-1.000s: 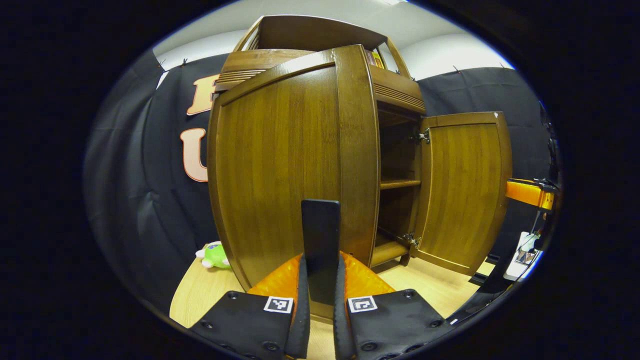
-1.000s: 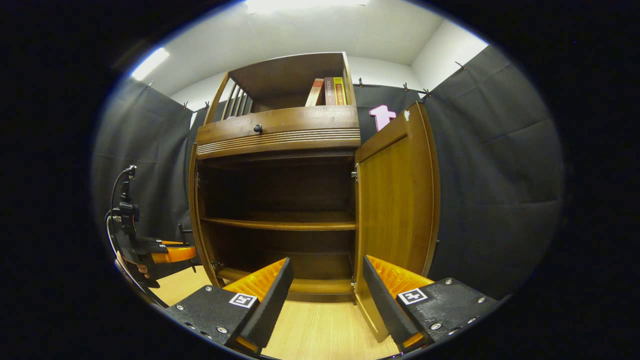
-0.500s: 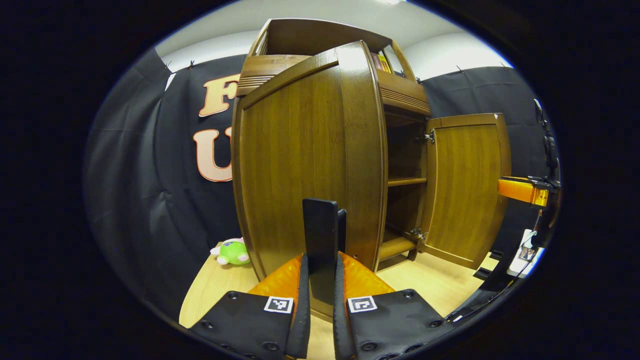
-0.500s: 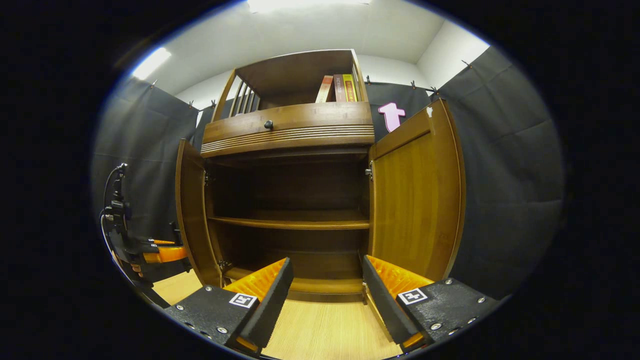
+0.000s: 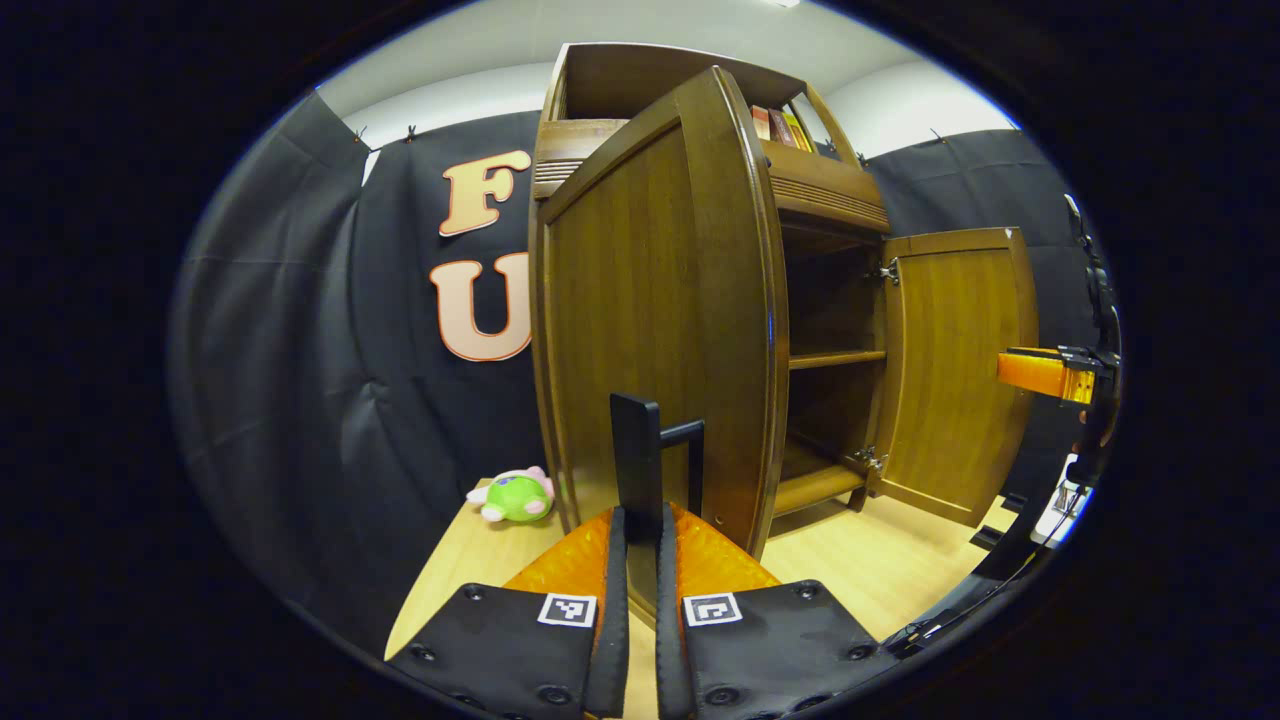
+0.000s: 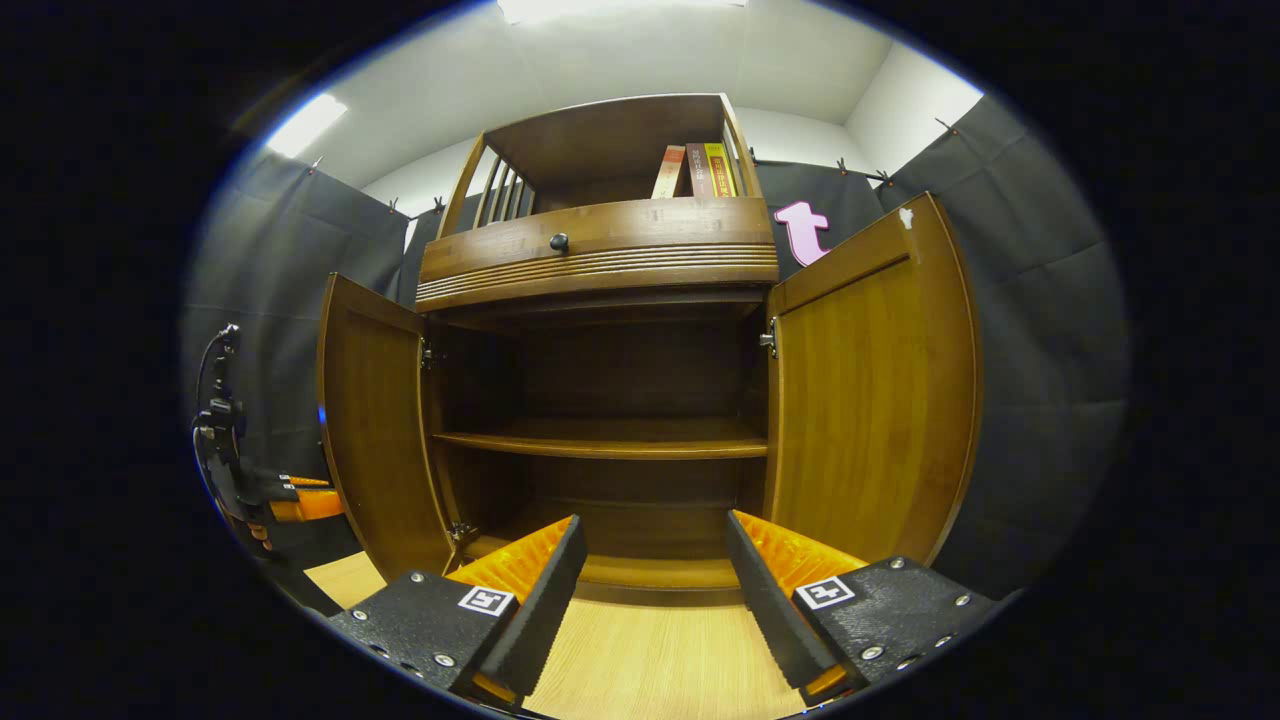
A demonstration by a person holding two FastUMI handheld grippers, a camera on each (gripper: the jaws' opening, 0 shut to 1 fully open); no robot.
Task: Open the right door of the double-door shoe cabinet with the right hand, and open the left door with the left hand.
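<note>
Now we see the brown wooden cabinet [image 6: 600,260] with both doors swung wide; our left gripper [image 5: 640,560] pinches the left door's handle [image 5: 637,450], right gripper [image 6: 650,570] spread wide

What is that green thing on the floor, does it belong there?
It's a small green plush toy lying on the wooden floor left of the shoe cabinet, against the black cloth wall. It looks stray; nothing else seems askew or damaged.
</note>
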